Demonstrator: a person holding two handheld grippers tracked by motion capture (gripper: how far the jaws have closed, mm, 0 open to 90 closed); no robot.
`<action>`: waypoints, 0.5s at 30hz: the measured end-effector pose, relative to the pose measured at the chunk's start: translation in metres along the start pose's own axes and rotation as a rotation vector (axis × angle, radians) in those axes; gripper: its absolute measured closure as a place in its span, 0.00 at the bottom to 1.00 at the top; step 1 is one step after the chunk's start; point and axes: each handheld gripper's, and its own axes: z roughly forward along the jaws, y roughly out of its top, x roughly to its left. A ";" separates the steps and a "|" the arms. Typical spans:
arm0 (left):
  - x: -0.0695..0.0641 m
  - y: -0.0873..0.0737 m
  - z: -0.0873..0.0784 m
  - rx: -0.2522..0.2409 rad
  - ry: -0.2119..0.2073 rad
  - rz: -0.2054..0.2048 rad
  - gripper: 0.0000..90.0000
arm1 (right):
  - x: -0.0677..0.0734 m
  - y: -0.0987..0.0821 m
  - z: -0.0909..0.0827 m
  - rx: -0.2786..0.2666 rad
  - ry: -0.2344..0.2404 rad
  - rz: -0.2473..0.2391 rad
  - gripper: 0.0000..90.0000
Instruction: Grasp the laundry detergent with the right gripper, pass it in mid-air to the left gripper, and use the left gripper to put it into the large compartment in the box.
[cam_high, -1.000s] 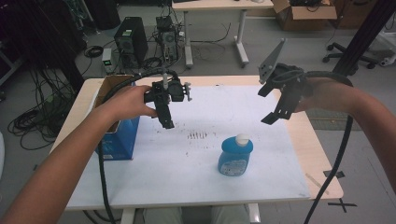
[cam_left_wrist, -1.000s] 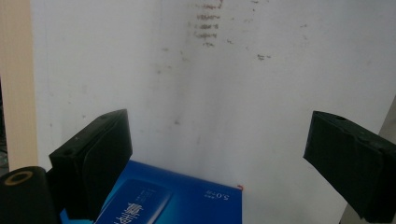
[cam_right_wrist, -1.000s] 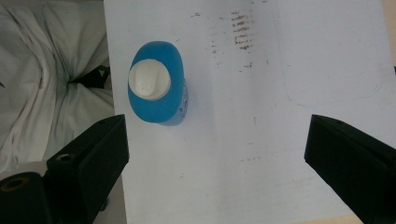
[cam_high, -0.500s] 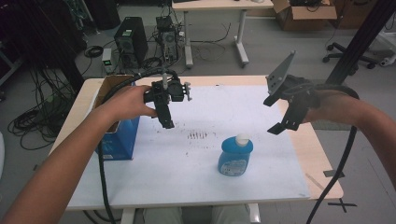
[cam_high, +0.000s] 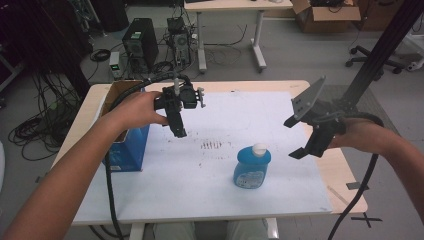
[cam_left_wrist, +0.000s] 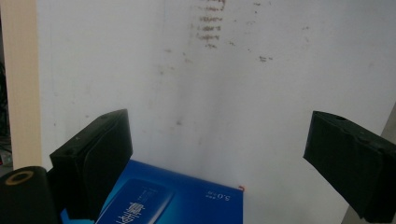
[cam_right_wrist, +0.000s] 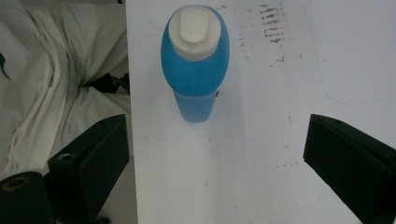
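My right gripper (cam_right_wrist: 215, 154), jaws wide and empty, faces the blue bottle (cam_right_wrist: 196, 65) standing on the table just ahead; probably liquid-heavy, smooth and slippery plastic, so I'd clamp its flat body below the cap.

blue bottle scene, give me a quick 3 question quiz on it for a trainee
1. True or false: the bottle stands upright on the white sheet.
2. Which tool is nearer the bottle? A) left tool B) right tool
3. Fill in: the bottle's cap is ____ in colour.

Key
1. True. It stands cap up, with no tool touching it.
2. B. The right tool hangs open to the bottle's right, and the bottle sits ahead of its jaws in the right gripper view. The left tool, also open, hangs by the blue box at the table's left.
3. White.
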 end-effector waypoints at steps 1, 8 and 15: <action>0.000 0.000 0.000 -0.001 0.000 0.000 0.09 | 0.001 -0.005 0.005 -0.013 0.003 0.003 0.07; -0.001 0.001 0.000 0.001 0.002 0.006 0.09 | 0.006 -0.015 0.018 -0.060 0.008 0.001 0.07; -0.001 0.002 0.001 0.004 0.002 0.007 0.09 | 0.007 -0.022 0.027 -0.108 0.009 0.009 0.07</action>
